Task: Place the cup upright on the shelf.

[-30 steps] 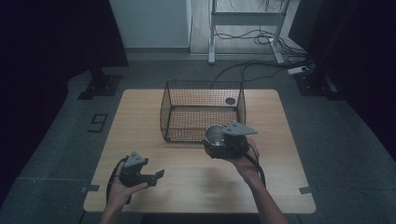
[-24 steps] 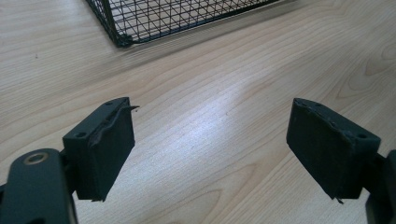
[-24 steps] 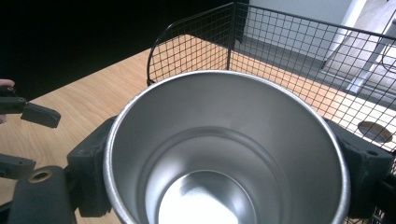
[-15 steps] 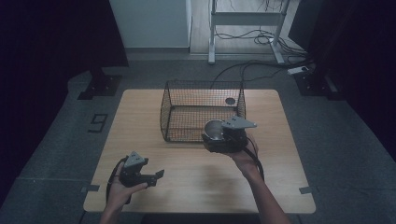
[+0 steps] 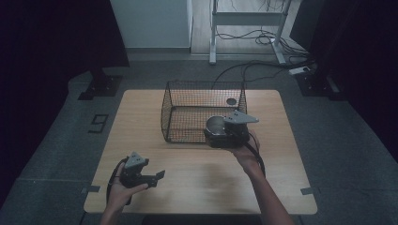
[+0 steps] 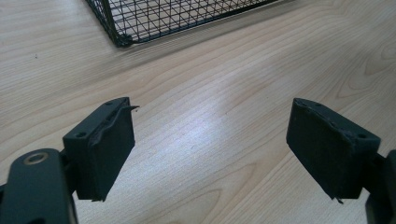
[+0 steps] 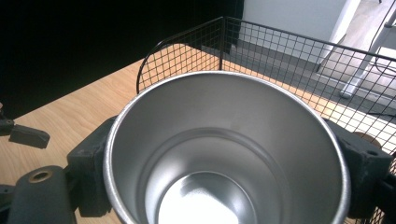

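Note:
A shiny metal cup stands upright between the jaws of my right gripper, which is shut on its sides. It hangs at the front right corner of the black wire basket. In the right gripper view the empty cup is seen from above, with the black pads pressing on either side and the basket just behind. My left gripper rests low near the table's front left, open. In the left gripper view its jaws stand wide apart over bare wood, with nothing between them.
The wooden table has free room in front of the basket and on both sides. A small dark round thing lies inside the basket at its back right. Cables and a metal frame stand on the floor beyond the table.
My right gripper has carried the cup a little away from the person, toward the basket. The left gripper has not moved.

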Demonstrator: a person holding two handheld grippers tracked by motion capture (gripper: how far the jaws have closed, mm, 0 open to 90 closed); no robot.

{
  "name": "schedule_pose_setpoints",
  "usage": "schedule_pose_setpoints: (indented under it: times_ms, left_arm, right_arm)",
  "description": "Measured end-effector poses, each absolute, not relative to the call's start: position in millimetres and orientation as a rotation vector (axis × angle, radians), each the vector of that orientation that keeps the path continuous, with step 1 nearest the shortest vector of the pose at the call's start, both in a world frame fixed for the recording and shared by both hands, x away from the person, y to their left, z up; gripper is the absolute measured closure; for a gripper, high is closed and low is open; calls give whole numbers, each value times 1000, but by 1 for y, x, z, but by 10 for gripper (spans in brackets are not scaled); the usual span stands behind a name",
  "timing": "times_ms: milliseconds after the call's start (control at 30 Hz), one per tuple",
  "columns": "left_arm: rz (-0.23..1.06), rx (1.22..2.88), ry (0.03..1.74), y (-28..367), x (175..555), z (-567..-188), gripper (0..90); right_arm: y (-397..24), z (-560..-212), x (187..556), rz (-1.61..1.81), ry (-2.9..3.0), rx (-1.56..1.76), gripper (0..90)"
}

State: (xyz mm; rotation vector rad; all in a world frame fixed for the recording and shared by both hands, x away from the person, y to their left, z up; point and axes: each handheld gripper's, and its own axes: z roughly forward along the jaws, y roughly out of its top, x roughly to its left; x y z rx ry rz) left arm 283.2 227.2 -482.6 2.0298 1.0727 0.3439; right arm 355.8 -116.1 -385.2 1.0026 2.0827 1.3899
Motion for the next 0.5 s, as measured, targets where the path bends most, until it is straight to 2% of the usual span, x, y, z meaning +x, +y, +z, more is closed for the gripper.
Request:
schedule_pose_setpoints:
  times_ms: [500]
  left_arm:
    - [346,2029,1073,228,283,-482,156]
  right_arm:
    - [-114,-376,364,1389,2075,1001,135]
